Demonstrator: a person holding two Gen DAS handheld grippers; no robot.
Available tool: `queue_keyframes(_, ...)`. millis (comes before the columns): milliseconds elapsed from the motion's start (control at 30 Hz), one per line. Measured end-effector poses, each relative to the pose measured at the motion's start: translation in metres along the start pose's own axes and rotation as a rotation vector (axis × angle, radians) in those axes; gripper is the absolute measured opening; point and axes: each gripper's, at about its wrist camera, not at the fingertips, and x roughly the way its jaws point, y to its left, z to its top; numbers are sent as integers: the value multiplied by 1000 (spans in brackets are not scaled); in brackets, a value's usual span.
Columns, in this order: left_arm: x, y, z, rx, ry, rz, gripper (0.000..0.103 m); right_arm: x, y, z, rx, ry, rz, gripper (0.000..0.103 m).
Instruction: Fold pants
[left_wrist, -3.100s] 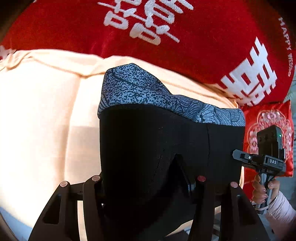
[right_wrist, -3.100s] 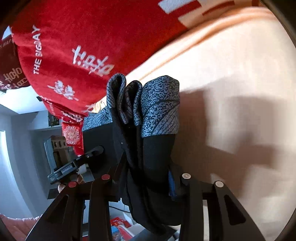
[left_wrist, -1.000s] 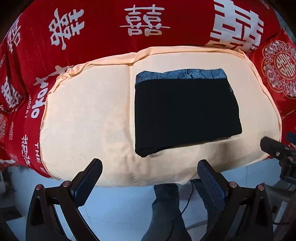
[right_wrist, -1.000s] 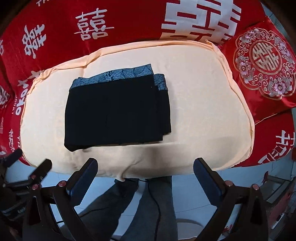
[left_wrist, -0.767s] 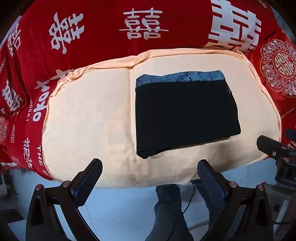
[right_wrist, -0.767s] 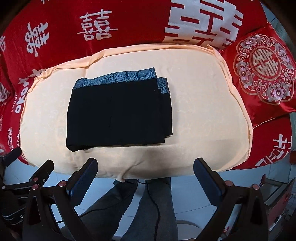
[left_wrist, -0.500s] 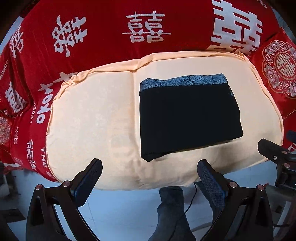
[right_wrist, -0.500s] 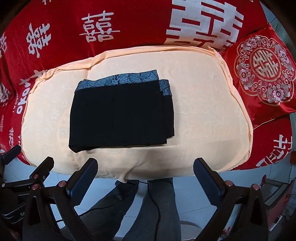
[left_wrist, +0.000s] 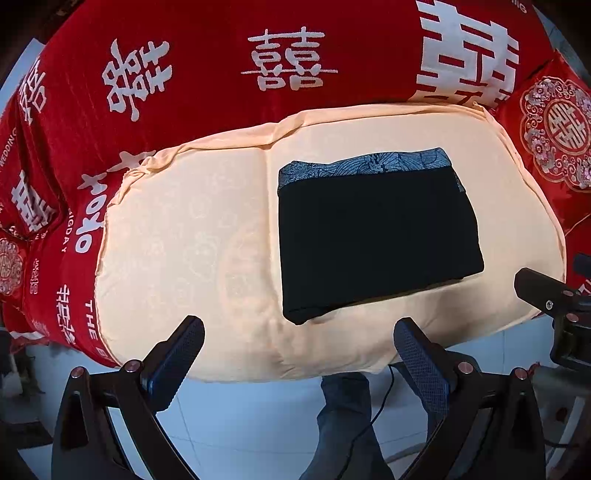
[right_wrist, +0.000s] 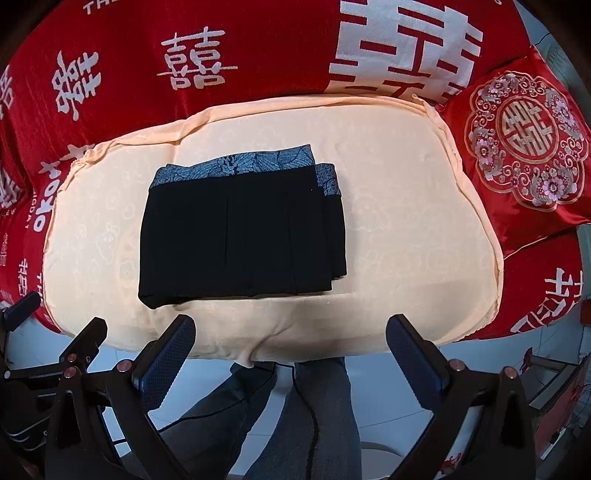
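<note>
The black pants (left_wrist: 373, 236) lie folded into a flat rectangle on the peach cushion (left_wrist: 192, 236), their grey patterned waistband at the far edge. They also show in the right wrist view (right_wrist: 240, 229) on the cushion (right_wrist: 399, 206). My left gripper (left_wrist: 297, 354) is open and empty, held back off the cushion's near edge. My right gripper (right_wrist: 288, 354) is open and empty, also clear of the near edge. Neither touches the pants.
A red blanket with white characters (left_wrist: 288, 62) drapes behind and left of the cushion. A red embroidered pillow (right_wrist: 524, 147) lies at the right. The person's legs (right_wrist: 314, 417) and a cable show below over a pale floor. The right gripper's body (left_wrist: 554, 299) shows at the left view's edge.
Three seconds ago both grippers were shut on the pants; they have let go, opened and pulled back. In the last second the views barely shifted.
</note>
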Motion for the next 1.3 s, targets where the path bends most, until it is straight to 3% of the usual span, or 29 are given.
queue_keyframes(1300,3,1,9,24,6,-36,103,-2,5,4,-2,-3,-6,103)
